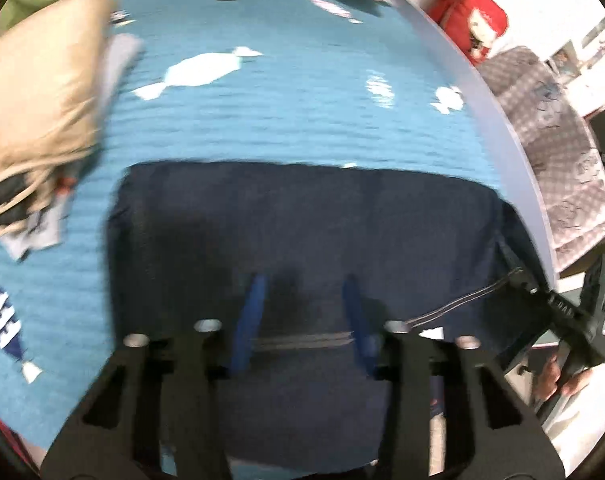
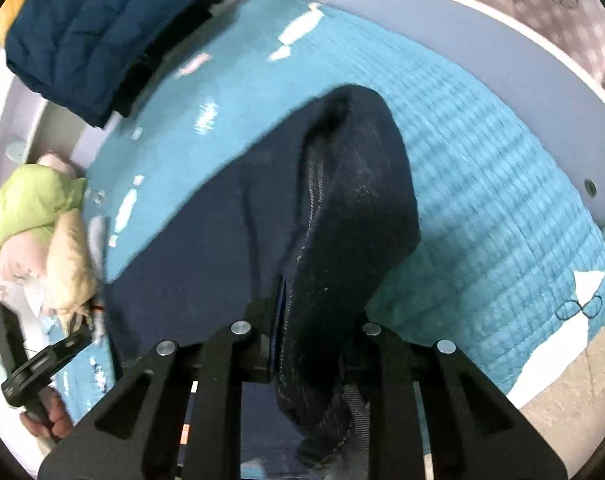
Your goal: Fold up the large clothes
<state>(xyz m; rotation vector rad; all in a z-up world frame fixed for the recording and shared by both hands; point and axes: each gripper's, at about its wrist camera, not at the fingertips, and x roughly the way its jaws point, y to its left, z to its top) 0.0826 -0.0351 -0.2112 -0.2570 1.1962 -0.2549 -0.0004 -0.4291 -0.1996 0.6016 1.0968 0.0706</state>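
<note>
A dark navy garment lies folded on a teal quilted bed cover. My left gripper hovers over its near part with the blue fingers spread apart and nothing between them. In the right wrist view my right gripper is shut on a thick bunched edge of the navy garment, which rises in a ridge away from the jaws. The left gripper shows at the lower left there, and the right gripper at the right edge of the left wrist view.
A beige folded piece and grey cloth lie on the cover at the left. A navy padded jacket sits at the far end. A green garment lies beside the bed. A pale bed frame runs along the right, with a patterned grey quilt beyond.
</note>
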